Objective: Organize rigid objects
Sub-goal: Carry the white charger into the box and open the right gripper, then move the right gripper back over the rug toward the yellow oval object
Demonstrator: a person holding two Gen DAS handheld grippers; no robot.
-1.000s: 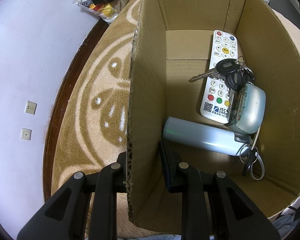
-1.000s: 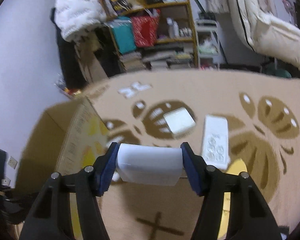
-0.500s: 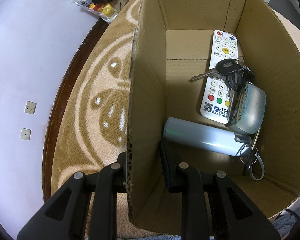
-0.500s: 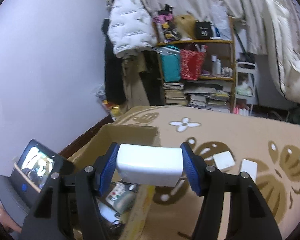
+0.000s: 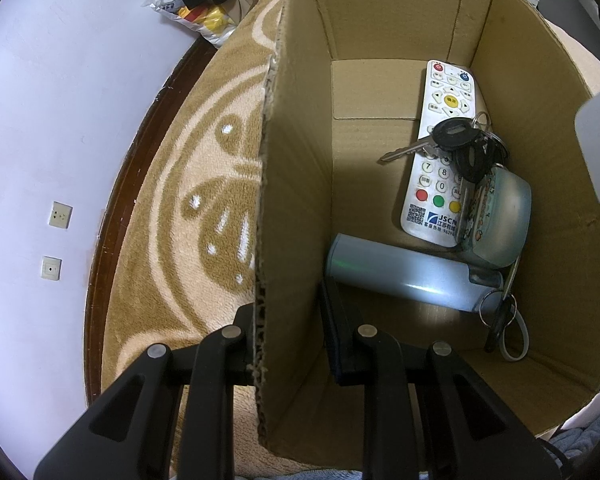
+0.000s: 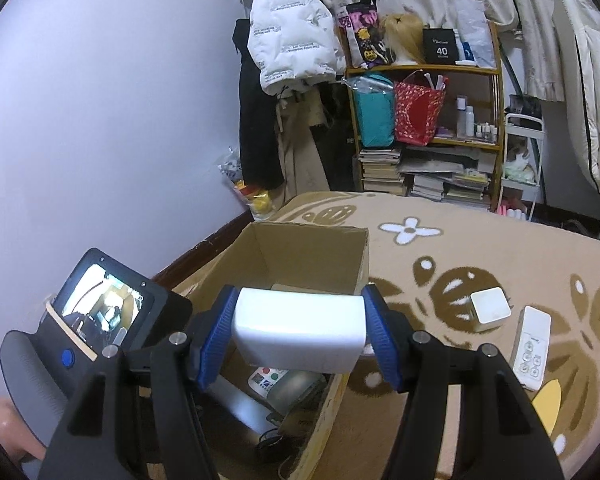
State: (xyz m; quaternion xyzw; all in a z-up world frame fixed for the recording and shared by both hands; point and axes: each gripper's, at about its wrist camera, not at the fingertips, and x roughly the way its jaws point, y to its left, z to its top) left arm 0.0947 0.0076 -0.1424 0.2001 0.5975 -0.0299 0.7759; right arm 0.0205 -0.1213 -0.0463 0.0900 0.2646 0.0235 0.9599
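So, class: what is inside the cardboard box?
Inside the cardboard box: a white remote, keys on it, a pale tin and a blue bottle. Anything beneath them is hidden.

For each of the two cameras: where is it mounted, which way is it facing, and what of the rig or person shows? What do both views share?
Left wrist: on the left gripper, looking steeply down into the cardboard box; its fingers pinch the box wall.
Right wrist: on the right gripper, angled down across the room; it grips a white block over the box, with the other handheld unit at lower left.
Shared: the box, the remote and the carpet.
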